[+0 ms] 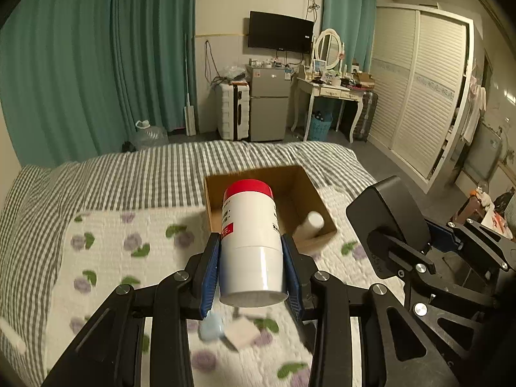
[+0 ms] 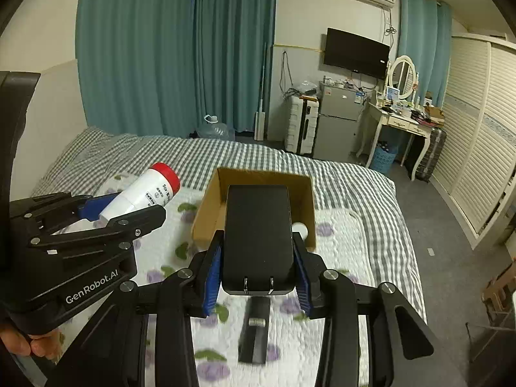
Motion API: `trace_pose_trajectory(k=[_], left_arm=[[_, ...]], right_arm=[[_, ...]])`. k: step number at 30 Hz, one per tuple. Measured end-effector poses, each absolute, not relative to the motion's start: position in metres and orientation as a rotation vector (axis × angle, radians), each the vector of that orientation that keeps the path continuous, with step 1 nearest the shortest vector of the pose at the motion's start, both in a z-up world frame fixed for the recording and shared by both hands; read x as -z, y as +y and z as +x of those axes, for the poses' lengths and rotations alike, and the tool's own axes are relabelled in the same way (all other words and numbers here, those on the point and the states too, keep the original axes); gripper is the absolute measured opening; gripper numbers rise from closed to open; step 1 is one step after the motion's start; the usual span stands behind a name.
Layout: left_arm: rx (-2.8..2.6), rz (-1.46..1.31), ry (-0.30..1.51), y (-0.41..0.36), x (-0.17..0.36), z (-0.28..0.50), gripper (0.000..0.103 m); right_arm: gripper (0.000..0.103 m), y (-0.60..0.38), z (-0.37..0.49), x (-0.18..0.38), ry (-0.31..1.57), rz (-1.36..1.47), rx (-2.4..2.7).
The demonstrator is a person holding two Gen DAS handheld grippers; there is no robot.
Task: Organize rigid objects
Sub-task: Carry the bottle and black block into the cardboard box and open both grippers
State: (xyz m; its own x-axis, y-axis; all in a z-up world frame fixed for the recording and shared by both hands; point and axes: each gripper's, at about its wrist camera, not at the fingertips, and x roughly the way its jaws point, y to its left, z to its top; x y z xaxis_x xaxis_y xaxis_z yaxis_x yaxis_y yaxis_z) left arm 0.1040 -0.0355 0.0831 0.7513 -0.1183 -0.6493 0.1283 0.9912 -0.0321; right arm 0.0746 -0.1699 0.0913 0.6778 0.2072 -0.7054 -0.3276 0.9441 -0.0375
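Bottle (image 1: 250, 242) with the red cap is clamped in my left jaws and the black charger (image 2: 258, 238) in my right jaws, both above the bed before the cardboard box (image 2: 245, 177), so I lower each one inside gently, without collision.

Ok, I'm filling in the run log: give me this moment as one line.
left claw: shut on red-capped white bottle | right claw: shut on black charger | cardboard box: open, small white bottle inside

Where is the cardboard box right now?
The box sits open on the floral quilt, ahead of both grippers in each wrist view, with a small white bottle inside it.
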Motion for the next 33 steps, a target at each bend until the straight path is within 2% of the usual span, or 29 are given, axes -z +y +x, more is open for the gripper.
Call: trace_pose_trajectory(k=[7, 14, 26, 33], left_arm=[[0.125, 0.028, 0.713, -0.036, -0.066, 0.18, 0.037], [0.121, 0.043, 0.748, -0.042, -0.024, 0.247, 0.037], [0.139, 0.098, 0.866, -0.053, 0.063, 0.28, 0.037], [0.153, 0.146, 0.894, -0.054, 0.078, 0.284, 0.037]], right_arm=[[0.038, -0.166, 0.159, -0.072, 0.79, -0.148, -0.314], [0.038, -0.168, 0.244, -0.02, 0.825, -0.119, -0.319], [0.038, -0.166, 0.293, 0.088, 0.973, -0.147, -0.313], [0.038, -0.164, 0.306, 0.1, 0.995, -0.172, -0.294]])
